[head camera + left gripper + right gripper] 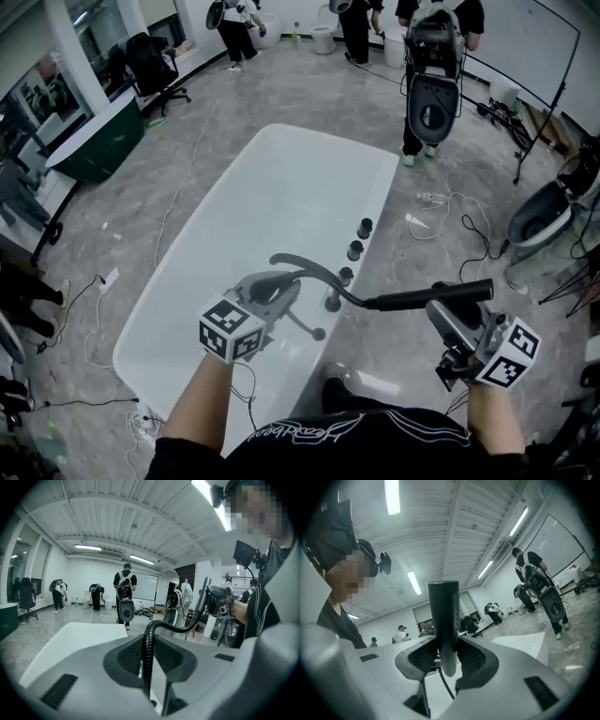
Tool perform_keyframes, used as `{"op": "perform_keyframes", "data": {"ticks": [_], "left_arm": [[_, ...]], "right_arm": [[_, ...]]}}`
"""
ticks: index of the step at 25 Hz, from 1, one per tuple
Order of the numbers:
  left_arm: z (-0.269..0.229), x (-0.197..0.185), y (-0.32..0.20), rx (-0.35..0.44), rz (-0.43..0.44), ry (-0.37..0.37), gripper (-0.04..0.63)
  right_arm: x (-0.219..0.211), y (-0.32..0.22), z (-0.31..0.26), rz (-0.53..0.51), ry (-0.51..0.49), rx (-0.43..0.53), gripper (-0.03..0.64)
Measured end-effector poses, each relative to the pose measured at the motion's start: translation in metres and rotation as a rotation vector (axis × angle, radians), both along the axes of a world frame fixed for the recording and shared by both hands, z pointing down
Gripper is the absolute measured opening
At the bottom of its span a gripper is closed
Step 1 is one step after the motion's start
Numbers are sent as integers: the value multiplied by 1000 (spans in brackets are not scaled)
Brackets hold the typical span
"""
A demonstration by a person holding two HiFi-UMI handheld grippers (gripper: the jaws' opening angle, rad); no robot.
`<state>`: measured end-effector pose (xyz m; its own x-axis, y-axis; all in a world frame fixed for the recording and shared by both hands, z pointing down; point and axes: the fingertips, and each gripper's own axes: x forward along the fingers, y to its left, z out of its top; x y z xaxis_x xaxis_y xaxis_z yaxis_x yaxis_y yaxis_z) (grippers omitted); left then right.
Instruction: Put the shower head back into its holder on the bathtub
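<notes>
Bathtub [234,234] whole in head view, left gripper [149,663] fingers [125,658] clamping hose [168,629], right gripper [447,660] clamping shower head [443,616]

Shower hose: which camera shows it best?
The head view: the hose arcs from the left tool to the shower head in the right tool. The left gripper view shows one clamped stretch; the right gripper view, a sliver.

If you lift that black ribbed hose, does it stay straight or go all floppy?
Probably floppy: the black ribbed shower hose curves in an arc between the left tongs and the black stick-shaped shower head in the right tongs. It likely sags where unheld. Its ridges may stop it slipping.
</notes>
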<state>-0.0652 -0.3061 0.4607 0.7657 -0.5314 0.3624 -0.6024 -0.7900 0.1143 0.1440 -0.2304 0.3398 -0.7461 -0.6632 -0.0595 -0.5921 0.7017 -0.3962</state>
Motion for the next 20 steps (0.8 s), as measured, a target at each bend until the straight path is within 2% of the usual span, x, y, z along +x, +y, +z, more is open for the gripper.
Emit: {"op": "perform_keyframes", "data": {"ticks": [7,11,20], "left_arm": [[49,3,16,-43,1,-32,64],[80,3,25,-94,-16,-22,64],[150,22,62,-204,50,-100,60]], "right_arm": [[-5,1,-3,-5,-10,20,134],[-11,4,-8,-15,-7,36,135],[-42,6,-6,-75,25,37,135]]}}
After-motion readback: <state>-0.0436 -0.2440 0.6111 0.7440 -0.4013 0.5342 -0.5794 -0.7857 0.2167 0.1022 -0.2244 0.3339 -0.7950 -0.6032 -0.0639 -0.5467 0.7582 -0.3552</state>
